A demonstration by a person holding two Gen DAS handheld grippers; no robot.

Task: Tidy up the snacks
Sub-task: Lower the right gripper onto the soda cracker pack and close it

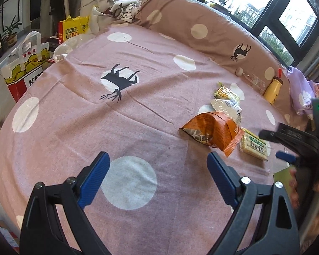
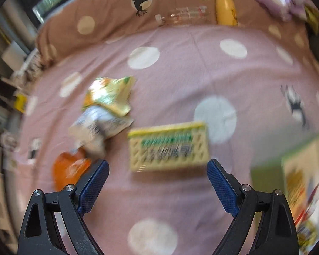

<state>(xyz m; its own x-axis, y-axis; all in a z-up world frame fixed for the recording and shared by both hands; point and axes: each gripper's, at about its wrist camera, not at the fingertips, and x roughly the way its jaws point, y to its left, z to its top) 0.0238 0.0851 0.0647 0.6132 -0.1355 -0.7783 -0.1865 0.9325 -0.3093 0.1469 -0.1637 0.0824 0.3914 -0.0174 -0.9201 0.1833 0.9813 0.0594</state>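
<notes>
Several snack packs lie on a pink spotted bedspread (image 1: 138,110). An orange bag (image 1: 212,130) lies beside a yellow-green cracker pack (image 1: 254,143), with a white pack (image 1: 226,106) and a yellow-green bag (image 1: 224,91) behind. My left gripper (image 1: 158,163) is open and empty, left of the orange bag. My right gripper (image 2: 158,165) is open and empty, just short of the cracker pack (image 2: 169,147); it also shows in the left wrist view (image 1: 287,146). The right wrist view is blurred; the orange bag (image 2: 71,165), white pack (image 2: 95,127) and yellow-green bag (image 2: 110,95) lie to the left.
A brown spotted quilt roll (image 1: 202,27) runs along the far side, with a yellow bottle (image 1: 273,89) and a clear bottle (image 2: 182,16) against it. A green box (image 2: 297,176) sits at the right. Shopping bags (image 1: 25,63) stand off the bed's left edge.
</notes>
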